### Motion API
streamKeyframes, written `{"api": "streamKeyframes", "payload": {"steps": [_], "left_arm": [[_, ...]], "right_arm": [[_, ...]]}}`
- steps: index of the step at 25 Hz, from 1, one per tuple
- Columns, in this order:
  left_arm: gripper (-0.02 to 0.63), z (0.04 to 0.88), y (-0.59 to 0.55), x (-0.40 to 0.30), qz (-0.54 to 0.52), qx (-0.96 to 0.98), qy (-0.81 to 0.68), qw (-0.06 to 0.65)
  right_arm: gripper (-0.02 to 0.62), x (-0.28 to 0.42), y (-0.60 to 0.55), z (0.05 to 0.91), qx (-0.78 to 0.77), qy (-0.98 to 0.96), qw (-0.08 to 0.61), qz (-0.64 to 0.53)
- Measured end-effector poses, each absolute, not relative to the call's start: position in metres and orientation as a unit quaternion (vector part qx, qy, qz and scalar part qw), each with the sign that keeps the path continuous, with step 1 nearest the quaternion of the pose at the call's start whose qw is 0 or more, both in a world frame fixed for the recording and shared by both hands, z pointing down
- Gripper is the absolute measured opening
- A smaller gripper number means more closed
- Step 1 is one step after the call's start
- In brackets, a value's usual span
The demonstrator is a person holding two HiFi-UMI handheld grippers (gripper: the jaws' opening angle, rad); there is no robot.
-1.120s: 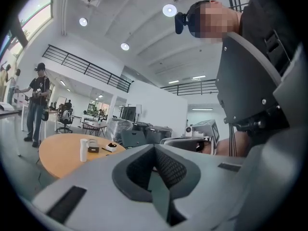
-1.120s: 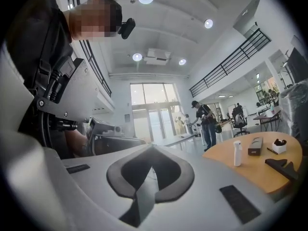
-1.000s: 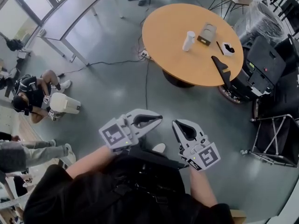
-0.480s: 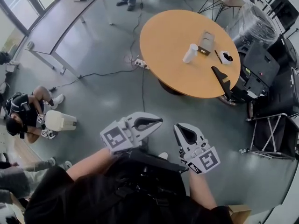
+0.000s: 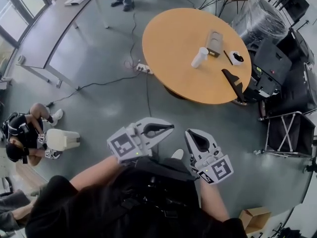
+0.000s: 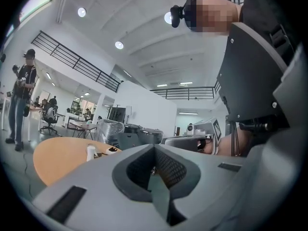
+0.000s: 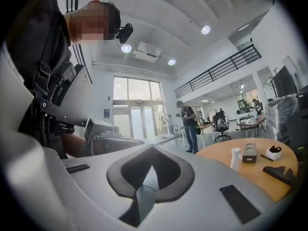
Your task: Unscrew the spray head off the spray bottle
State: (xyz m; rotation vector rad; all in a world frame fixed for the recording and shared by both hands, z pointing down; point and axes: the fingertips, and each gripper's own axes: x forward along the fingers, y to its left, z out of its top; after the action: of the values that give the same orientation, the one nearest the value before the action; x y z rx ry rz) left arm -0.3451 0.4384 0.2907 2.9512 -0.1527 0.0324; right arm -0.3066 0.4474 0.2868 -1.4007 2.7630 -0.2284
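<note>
my worry from here is the approach. both pairs of jaws are clenched with nothing between them: the left gripper [image 5: 170, 128] and the right gripper [image 5: 188, 134] are each closed empty in their own views. if i reach the spray bottle [image 5: 200, 57] like that, i would expect a closed tip to nudge it instead of straddling it. it stands upright and unsupported on the round table [image 5: 171, 38], and looks light enough to tip or skate away from a one-sided push. the box [image 5: 214, 41] sits just beside it, so a wide sweep from that side could knock one into the other.

the floor is a second hazard: a power strip [image 5: 143, 68] and its cable [image 5: 94, 85] lie between me and the table's near edge, easy to snag underfoot. later, a weak hold on the bottle's body would probably let the whole bottle turn with the head rather than unscrew.

as for where it lies — the bottle is well apart from both grippers, up ahead and a little right of them in the head view, toward the table's far-right part. the grippers hang side by side close to my chest, pointing roughly toward the table, over bare floor.
</note>
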Motion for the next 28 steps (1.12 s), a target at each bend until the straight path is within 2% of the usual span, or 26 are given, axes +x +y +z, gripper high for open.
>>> {"api": "streamKeyframes", "payload": {"steps": [11, 23, 28], "left_arm": [[0.025, 0.294, 0.405, -0.285, 0.000, 0.993, -0.068, 0.095], [0.025, 0.285, 0.371, -0.120, 0.009, 0.991, -0.106, 0.080], [0.025, 0.292, 0.360, -0.073, 0.020, 0.988, -0.135, 0.068]], "right_arm": [[0.002, -0.240, 0.417, 0.294, -0.450, 0.890, 0.028, -0.069], [0.002, -0.082, 0.381, 0.291, -0.404, 0.913, 0.033, -0.051], [0.002, -0.030, 0.375, 0.295, -0.389, 0.919, 0.036, -0.048]]}}
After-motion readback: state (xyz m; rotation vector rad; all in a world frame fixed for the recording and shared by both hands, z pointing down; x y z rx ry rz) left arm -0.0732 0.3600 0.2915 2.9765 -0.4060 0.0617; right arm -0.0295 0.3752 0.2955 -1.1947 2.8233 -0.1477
